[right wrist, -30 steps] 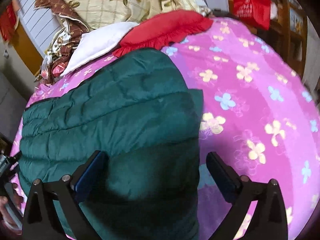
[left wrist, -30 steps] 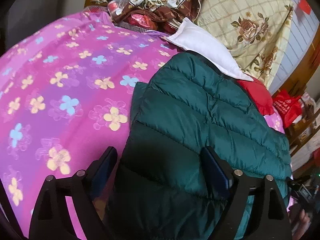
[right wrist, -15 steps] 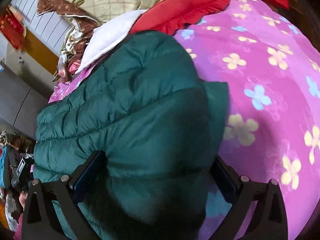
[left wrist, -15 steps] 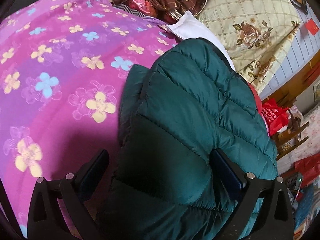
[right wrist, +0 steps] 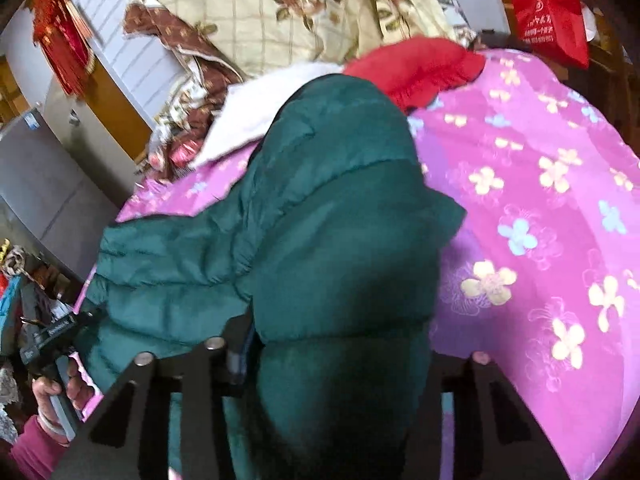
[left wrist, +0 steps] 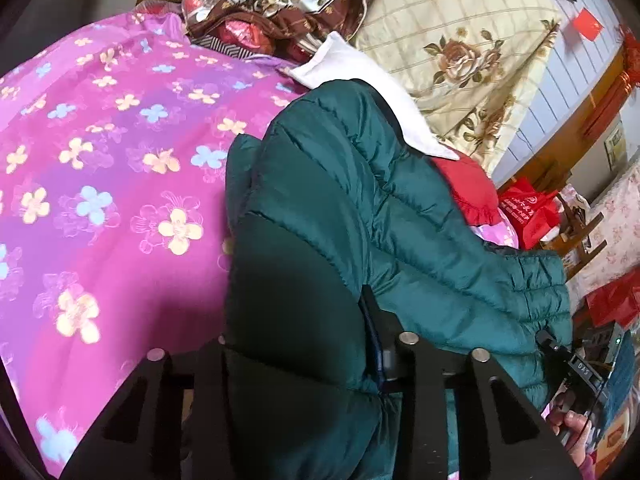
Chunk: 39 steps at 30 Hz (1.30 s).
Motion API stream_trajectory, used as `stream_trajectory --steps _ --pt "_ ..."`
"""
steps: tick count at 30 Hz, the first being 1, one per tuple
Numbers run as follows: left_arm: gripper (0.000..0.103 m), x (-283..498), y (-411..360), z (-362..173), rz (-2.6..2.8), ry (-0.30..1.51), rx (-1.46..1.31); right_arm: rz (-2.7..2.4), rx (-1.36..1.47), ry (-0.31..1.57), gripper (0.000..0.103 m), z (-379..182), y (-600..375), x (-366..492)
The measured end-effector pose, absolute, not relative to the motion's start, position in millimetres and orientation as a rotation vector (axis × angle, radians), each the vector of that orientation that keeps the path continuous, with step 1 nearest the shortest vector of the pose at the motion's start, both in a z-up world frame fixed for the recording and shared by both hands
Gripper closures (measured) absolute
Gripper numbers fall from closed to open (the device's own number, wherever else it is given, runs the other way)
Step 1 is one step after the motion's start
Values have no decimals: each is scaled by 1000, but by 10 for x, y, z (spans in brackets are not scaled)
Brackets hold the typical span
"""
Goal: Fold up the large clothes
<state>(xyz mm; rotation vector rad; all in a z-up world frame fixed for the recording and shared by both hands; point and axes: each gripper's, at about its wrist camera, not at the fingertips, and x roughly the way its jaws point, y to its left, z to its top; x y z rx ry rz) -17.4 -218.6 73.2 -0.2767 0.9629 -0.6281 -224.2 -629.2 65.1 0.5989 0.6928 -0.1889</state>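
Since a second ago you have drawn both sets of fingers in on the green puffer jacket (left wrist: 344, 216), and the near end has bunched up and risen off the bed. Your left gripper (left wrist: 296, 344) now has its jaws pressed against a thick, shadowed roll of the jacket that fills the whole gap between them; one dark blue pad shows at the roll's right side, the other is buried under fabric. Your right gripper (right wrist: 340, 348) holds the opposite corner the same way, its jaws squeezed onto a fat fold, with most of both pads hidden by cloth. Between your two grips the jacket sags into a trough, and in the left wrist view a gathered, ribbed edge juts out to the right. Beyond your fingers the jacket arches up as a rounded hump, its quilted channels running crosswise in puffy bands, the shell smooth with a slight sheen, and a flat flap of the same green sticks out from under it on the outer side. It lies on a magenta bedspread (left wrist: 100, 184) printed with yellow and pale blue flowers. Farther off, a white pillow (left wrist: 360, 68) and a red frilled cushion (right wrist: 416, 68) lie just past the jacket's far end, and behind them a cream checked quilt (left wrist: 460, 40) with brown roses is heaped up.
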Motion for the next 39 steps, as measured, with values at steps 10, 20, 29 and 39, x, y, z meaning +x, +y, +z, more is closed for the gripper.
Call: stream_trajectory --steps 10,20,29,39 --pt "92 -1023 -1819 1199 -742 916 -201 -132 520 677 66 1217 -5859 -2938" --pt "85 -1537 -1678 861 -632 1002 -97 -185 532 765 57 968 -5680 -3611" --pt "62 -1589 -1593 746 -535 1014 -97 -377 421 881 20 588 -5606 -3583" --pt "62 -1978 -1482 1274 -434 840 33 -413 360 778 18 1206 -5401 -4076"
